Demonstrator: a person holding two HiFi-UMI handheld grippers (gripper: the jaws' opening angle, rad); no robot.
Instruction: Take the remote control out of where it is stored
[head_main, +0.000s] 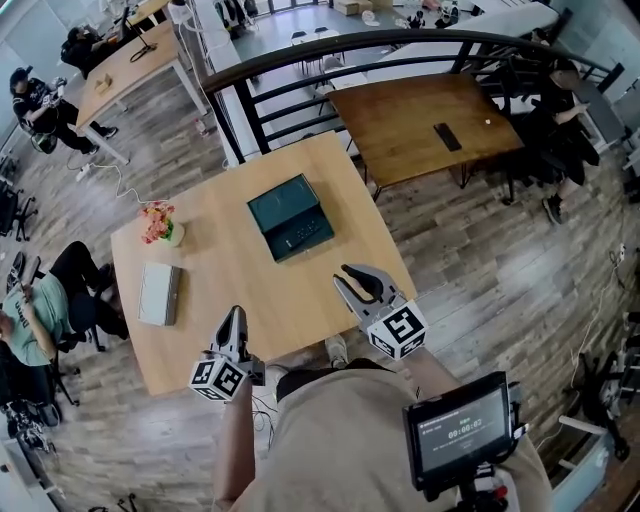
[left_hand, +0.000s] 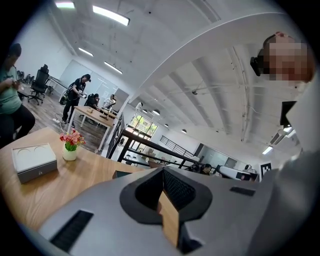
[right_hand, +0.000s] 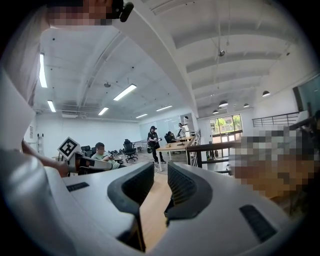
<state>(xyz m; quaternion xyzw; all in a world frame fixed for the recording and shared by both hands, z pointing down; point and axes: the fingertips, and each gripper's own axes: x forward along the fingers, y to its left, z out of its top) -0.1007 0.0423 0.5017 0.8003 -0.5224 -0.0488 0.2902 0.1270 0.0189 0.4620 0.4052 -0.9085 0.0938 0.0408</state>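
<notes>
Nothing begun yet: left gripper (head_main: 234, 318) and right gripper (head_main: 348, 275) hover at the table's (head_main: 220, 295) near edge, fingers closed, empty. Remote control (head_main: 297, 237) lies in the open green box (head_main: 266, 206) toward the far edge. Next, I'd reach over and open up.

I count two grippers in my hands: one left gripper (head_main: 236, 315) and one right gripper (head_main: 346, 276). My surface (head_main: 230, 290) carries one open teal case (head_main: 278, 203), one dark remote control (head_main: 301, 236) in it, one grey box (head_main: 160, 293) and one vase of pink flowers (head_main: 160, 225). Beyond it there is one brown table (head_main: 400, 115) with one flat black item (head_main: 447, 137).
</notes>
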